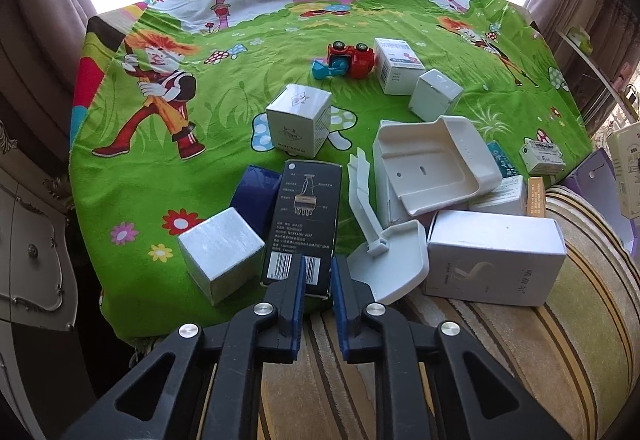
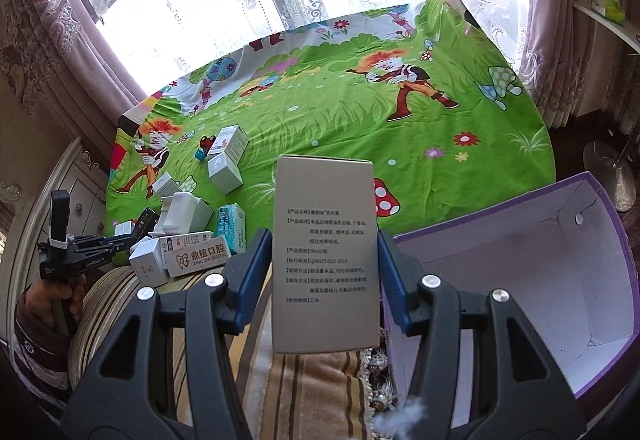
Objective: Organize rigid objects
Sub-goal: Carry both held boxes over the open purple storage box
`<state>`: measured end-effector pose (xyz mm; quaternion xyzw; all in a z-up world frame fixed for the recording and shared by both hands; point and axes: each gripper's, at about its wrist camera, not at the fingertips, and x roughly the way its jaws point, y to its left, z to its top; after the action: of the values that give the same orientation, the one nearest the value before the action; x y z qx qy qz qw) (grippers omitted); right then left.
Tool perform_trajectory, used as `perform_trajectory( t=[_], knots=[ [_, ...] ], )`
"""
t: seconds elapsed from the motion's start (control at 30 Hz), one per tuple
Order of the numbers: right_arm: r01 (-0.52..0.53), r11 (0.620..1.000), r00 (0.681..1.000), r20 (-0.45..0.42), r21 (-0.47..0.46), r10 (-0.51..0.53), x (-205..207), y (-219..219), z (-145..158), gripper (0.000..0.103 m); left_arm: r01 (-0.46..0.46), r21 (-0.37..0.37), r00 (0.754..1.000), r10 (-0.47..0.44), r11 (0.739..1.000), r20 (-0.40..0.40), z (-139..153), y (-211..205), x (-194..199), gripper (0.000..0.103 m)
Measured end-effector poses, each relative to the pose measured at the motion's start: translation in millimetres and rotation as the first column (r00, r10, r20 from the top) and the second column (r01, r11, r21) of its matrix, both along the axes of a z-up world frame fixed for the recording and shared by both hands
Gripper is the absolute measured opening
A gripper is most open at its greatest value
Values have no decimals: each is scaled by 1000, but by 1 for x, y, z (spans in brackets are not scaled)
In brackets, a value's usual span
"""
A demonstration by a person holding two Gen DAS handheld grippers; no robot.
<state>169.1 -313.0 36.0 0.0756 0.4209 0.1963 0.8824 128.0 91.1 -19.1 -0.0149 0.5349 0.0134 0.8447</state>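
My right gripper (image 2: 322,240) is shut on a tall silver-grey box (image 2: 325,256) with printed text, held upright over the bed's edge, left of an open purple box (image 2: 520,280). My left gripper (image 1: 319,272) points down at the near end of a black box (image 1: 304,212) with barcodes. Its jaws stand narrow, and a strip of the box shows in the gap. Whether the pads press on it I cannot tell. In the right wrist view a hand holds the left gripper (image 2: 116,240) at the far left.
On the green cartoon blanket (image 1: 160,160) lie several white boxes (image 1: 496,260), a white plastic holder (image 1: 436,164), a white scoop-like piece (image 1: 384,252), a blue box (image 1: 256,196) and a red toy car (image 1: 352,58). A striped cushion (image 1: 520,360) runs along the near edge.
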Motion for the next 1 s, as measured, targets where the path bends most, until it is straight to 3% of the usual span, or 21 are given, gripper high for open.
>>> perform_trajectory(
  t=[0.13,0.23,0.47,0.57,0.9,1.0],
  knots=[
    [16,1000,1000,0,-16,-16,-3,-10,-2,57,-23,-18,1000,24,1000,7,0,9,-6,42],
    [30,999,1000,3,-37,-30,-6,-19,-4,57,-25,-6,1000,25,1000,5,-1,11,-4,49],
    [108,988,994,23,-114,-106,-10,-47,-6,57,4,16,999,-3,1000,-54,-15,7,16,49],
    [133,983,991,24,-129,-131,-11,-60,-7,57,-1,29,999,2,1000,-51,-16,6,17,41],
    [187,974,982,15,-132,-186,-14,-85,-14,57,-67,39,991,62,997,116,39,-8,-5,40],
    [195,967,981,24,-161,-194,-15,-86,-15,57,-63,1,983,62,998,175,61,-18,-9,40]
  ],
)
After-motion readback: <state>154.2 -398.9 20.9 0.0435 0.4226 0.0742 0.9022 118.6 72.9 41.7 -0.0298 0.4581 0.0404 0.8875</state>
